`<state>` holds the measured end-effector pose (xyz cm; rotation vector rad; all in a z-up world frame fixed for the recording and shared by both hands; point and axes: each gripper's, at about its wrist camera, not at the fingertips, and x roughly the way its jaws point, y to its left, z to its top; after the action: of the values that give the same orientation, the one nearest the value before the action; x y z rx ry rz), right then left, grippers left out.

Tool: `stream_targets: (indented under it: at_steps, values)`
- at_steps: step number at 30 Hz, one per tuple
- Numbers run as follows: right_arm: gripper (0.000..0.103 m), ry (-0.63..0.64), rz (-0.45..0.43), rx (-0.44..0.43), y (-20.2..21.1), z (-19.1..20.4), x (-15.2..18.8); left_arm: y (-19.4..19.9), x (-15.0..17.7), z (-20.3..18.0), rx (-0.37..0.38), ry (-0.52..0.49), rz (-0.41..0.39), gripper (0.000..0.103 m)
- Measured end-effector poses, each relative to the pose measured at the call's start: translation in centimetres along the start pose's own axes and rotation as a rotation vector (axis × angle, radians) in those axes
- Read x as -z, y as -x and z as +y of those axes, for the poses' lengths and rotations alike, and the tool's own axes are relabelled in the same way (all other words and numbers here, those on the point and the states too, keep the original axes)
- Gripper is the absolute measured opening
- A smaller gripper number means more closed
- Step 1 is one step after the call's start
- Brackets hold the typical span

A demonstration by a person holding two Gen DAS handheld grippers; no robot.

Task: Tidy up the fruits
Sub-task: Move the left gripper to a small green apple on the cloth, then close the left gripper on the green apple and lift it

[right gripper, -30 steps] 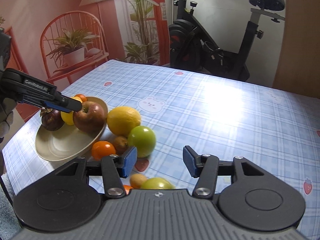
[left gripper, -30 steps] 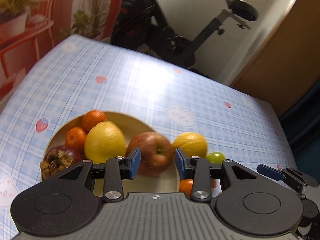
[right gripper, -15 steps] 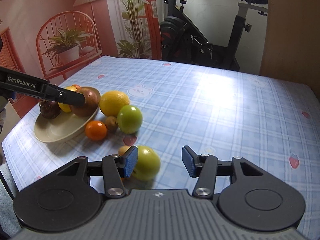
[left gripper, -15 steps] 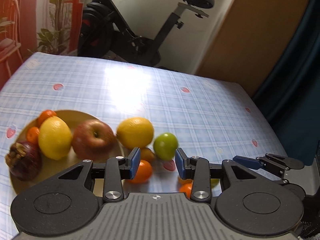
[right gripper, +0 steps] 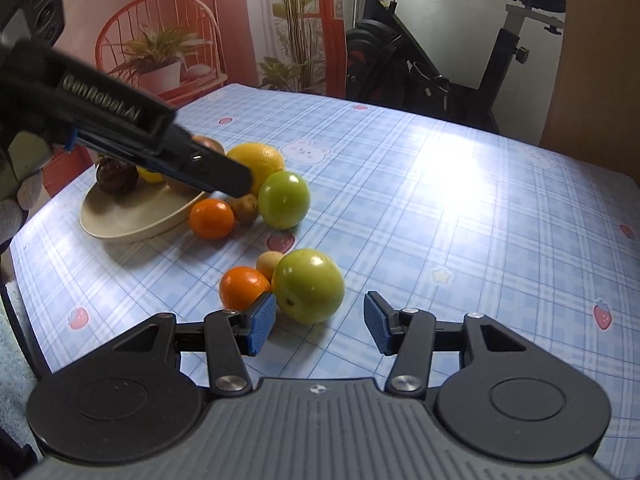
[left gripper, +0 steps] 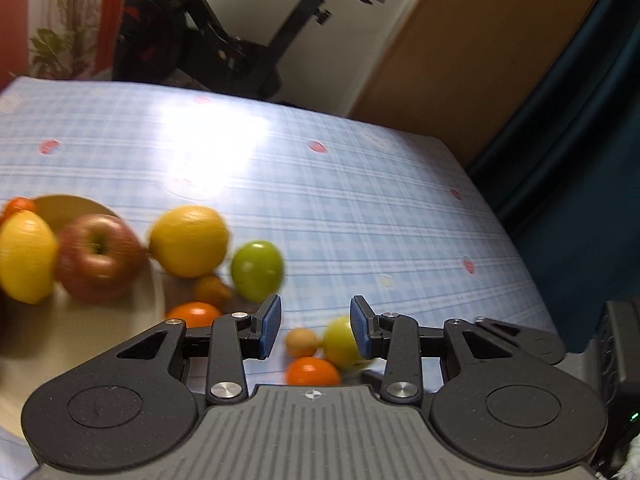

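The right gripper (right gripper: pixel 316 324) points down at the desk (right gripper: pixel 460 208) with its blue fingers (right gripper: pixel 262 322) spread and nothing between them. A green apple (right gripper: pixel 309 285) lies just beyond its left finger. The left gripper (left gripper: pixel 315 326) also tilts down, fingers (left gripper: pixel 269 326) apart and holding nothing; in its blurred view the same green apple (left gripper: pixel 340 344) sits behind its right finger.

Counted from the bowl (right gripper: pixel 132 216) outward. In the bowl: one red apple (left gripper: pixel 96 258), one lemon (left gripper: pixel 26 260), one dark mangosteen (right gripper: pixel 116 176) and at least one small orange (left gripper: pixel 18 205) at the far rim. Against the bowl's right edge, on the desk: one large yellow citrus (right gripper: pixel 260 162), one orange (right gripper: pixel 211 218), one small brown fruit (right gripper: pixel 246 208) and a second green apple (right gripper: pixel 284 199), all close together. Further right of the bowl, near the desk's front edge: another orange (right gripper: pixel 243 287), a small tan fruit (right gripper: pixel 269 264) and the first green apple, touching in a cluster.

The right wrist view alone shows the left gripper's black arm (right gripper: pixel 132 132) reaching across over the bowl, a gloved hand (right gripper: pixel 18 184) at the left edge, and the mangosteen. The left wrist view alone shows the red apple and lemon clearly, and part of the right gripper (left gripper: pixel 520 336) at its lower right. An exercise bike (right gripper: pixel 440 60) stands behind the desk.
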<state>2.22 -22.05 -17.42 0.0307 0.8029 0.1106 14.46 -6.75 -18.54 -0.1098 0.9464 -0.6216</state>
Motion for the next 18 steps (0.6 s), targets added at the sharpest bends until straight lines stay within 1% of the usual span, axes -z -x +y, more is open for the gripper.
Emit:
stream_targets:
  at_steps: [4, 6, 7, 10, 15, 18]
  values:
    - [0.052, -0.009, 0.001, -0.022, -0.6, -0.7, 0.0, -2.1, -0.1, -1.1, 0.023, -0.026, 0.051, 0.040]
    - [0.052, -0.014, 0.004, -0.037, -1.0, -1.0, 0.0, -3.0, 0.0, -1.4, 0.033, -0.019, 0.074, 0.040]
    - [0.049, -0.016, 0.008, -0.050, -1.2, -1.1, 0.0, -3.4, 0.1, -1.4, 0.037, -0.013, 0.082, 0.040]
    - [0.049, -0.024, 0.013, -0.078, -1.8, -1.4, 0.1, -4.3, 0.4, -1.3, 0.045, -0.001, 0.109, 0.040]
    - [0.049, -0.081, 0.003, -0.126, -2.2, -2.2, 0.2, -5.8, 0.8, -0.9, 0.065, 0.013, 0.158, 0.040]
    - [0.049, -0.116, 0.000, -0.145, -2.2, -2.8, 0.3, -6.4, 0.7, -0.9, 0.071, 0.008, 0.165, 0.040]
